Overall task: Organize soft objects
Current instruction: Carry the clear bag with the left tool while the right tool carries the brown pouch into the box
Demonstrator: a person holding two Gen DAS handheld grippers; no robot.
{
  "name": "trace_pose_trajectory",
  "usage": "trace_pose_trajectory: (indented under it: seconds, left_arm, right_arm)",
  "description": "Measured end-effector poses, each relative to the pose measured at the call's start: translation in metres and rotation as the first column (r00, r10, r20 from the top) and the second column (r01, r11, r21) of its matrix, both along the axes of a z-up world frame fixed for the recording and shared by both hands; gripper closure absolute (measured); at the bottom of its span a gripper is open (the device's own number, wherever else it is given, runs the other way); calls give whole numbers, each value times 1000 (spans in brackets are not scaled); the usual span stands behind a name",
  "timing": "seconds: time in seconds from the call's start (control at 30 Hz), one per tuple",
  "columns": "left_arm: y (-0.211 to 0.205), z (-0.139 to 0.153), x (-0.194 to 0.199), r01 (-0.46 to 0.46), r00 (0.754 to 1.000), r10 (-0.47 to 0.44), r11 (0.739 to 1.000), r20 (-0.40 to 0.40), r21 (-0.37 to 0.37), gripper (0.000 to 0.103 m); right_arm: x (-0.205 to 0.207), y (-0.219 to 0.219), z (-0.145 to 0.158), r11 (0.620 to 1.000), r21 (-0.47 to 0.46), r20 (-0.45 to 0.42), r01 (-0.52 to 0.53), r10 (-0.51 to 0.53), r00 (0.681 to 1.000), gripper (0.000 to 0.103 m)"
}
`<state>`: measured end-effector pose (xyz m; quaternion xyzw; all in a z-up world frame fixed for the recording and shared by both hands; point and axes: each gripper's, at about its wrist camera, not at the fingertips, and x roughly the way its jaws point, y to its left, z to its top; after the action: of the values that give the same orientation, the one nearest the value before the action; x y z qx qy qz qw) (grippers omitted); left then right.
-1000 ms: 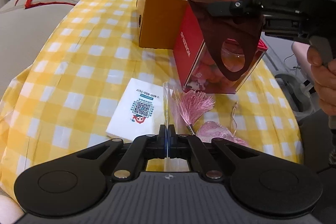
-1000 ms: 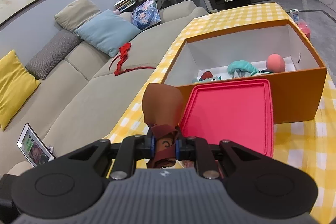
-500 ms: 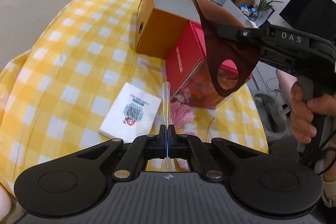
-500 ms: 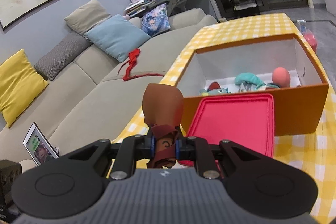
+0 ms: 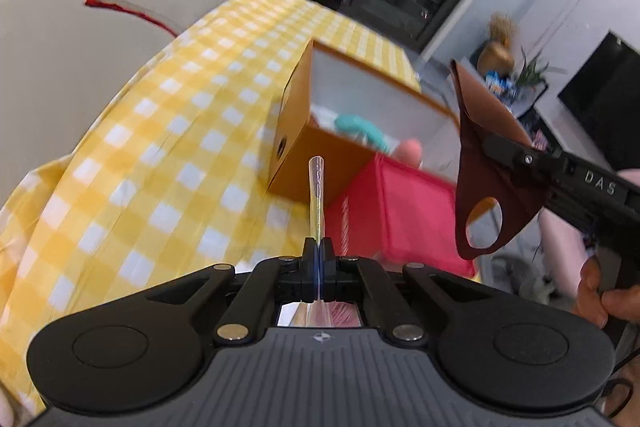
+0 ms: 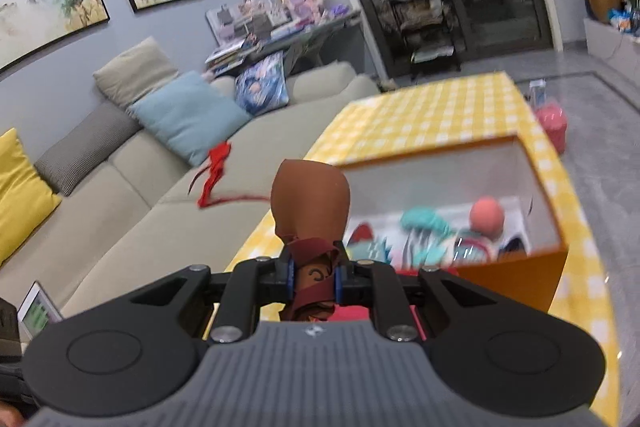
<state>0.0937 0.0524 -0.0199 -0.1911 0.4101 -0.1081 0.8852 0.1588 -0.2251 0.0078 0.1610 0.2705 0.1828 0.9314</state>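
Note:
My left gripper [image 5: 318, 251] is shut on the thin edge of a clear plastic bag [image 5: 316, 187] that sticks up between its jaws. My right gripper [image 6: 314, 273] is shut on a brown face mask [image 6: 310, 201]; the mask [image 5: 486, 163] hangs from it in the left wrist view, above the red box [image 5: 400, 215]. The open orange box [image 5: 304, 155] stands behind the red box and holds a teal soft toy [image 6: 422, 223] and a pink ball [image 6: 486, 213].
The yellow checked tablecloth [image 5: 168, 155] covers the table. A beige sofa [image 6: 132, 183] with cushions and a red ribbon [image 6: 216, 163] runs along the table's left side. A pink bottle [image 6: 552, 125] stands past the table's far right edge.
Both grippers have risen and tilted up. The left wrist view now looks into the orange box; the white packet and pink tassel have dropped out of sight. The mask moved toward the orange box.

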Motion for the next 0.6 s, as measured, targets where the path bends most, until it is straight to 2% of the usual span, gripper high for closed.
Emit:
trace_pose_trajectory:
  seconds: [0.17,0.4,0.6]
  left_arm:
    - [-11,13,20,-23,999,22,999,30,35,103]
    - [-20,20,52,-31,998,29,999,53,43,103]
    - [-23,25,84,-63,996,57,993,67,101,103]
  right_arm:
    - [20,-5,11,997,-69,56,36,-33,998,88]
    - [65,-11,-2,998,-29,17,54,-54,998,88]
    - [97,-2,-7,999,-31,12,42,-41,999,88]
